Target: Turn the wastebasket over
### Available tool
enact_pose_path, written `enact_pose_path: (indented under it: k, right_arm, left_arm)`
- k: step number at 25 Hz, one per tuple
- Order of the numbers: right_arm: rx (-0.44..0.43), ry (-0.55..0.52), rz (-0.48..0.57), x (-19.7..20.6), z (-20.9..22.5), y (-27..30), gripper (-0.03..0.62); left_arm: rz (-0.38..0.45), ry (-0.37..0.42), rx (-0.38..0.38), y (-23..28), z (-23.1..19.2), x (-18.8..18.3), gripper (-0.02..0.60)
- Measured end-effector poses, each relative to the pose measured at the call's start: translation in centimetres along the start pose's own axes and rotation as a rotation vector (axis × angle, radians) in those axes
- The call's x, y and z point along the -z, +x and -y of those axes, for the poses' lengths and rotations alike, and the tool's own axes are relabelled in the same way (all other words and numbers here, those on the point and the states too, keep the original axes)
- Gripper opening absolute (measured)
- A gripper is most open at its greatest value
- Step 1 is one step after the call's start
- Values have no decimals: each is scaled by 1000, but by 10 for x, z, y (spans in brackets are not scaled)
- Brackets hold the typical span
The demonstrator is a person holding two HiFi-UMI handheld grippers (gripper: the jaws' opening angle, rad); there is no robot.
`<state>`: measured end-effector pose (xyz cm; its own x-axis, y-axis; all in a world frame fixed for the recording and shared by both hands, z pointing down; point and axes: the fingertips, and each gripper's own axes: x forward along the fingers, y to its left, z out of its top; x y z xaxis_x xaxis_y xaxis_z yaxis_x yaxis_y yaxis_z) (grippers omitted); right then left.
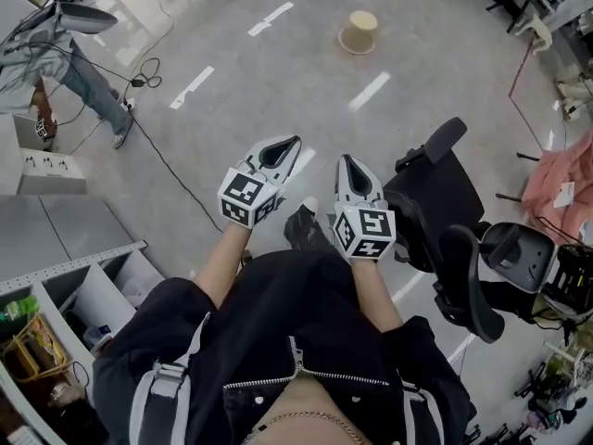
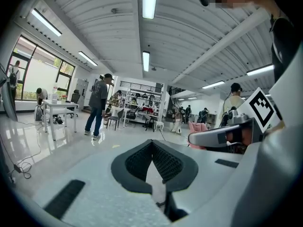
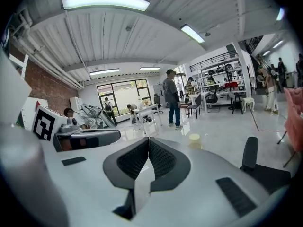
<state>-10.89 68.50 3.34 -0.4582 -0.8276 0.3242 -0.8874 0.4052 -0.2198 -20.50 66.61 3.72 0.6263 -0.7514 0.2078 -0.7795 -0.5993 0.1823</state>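
Both grippers are closed, pads pressed tip to tip with nothing between them. I count two: the left gripper [image 1: 291, 145] and the right gripper [image 1: 348, 160], side by side above the grey floor [image 1: 278, 82] and pointing away from me, each with its marker cube at the near end.

I count one wastebasket [image 1: 359, 32], cream-coloured, standing alone on the floor well ahead of both grippers and a little to the right. Its long axis is upright. The wider end sits on the floor and the narrower end faces up. From the head view I cannot tell whether that upper end is open or closed. In the right gripper view it is only a small pale shape beyond the jaw tips.

Two dark office chairs [image 1: 445, 188] stand to my right, the farther one [image 1: 519, 248] partly cut off by clutter. One standing person [image 1: 69, 58] is at the upper left, cropped by the frame edge. My own black jacket [image 1: 278, 341] hides the floor below me.
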Motion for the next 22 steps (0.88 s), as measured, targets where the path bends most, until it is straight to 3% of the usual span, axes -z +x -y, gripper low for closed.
enact_pose_path:
  k: [8, 22]
  right_arm:
    - [-1, 33, 1, -27, 36, 58, 11]
    - [84, 70, 57, -69, 107, 85, 11]
  left_arm:
    - [-16, 16, 9, 59, -37, -22, 5]
    - [-22, 46, 97, 153, -35, -52, 5]
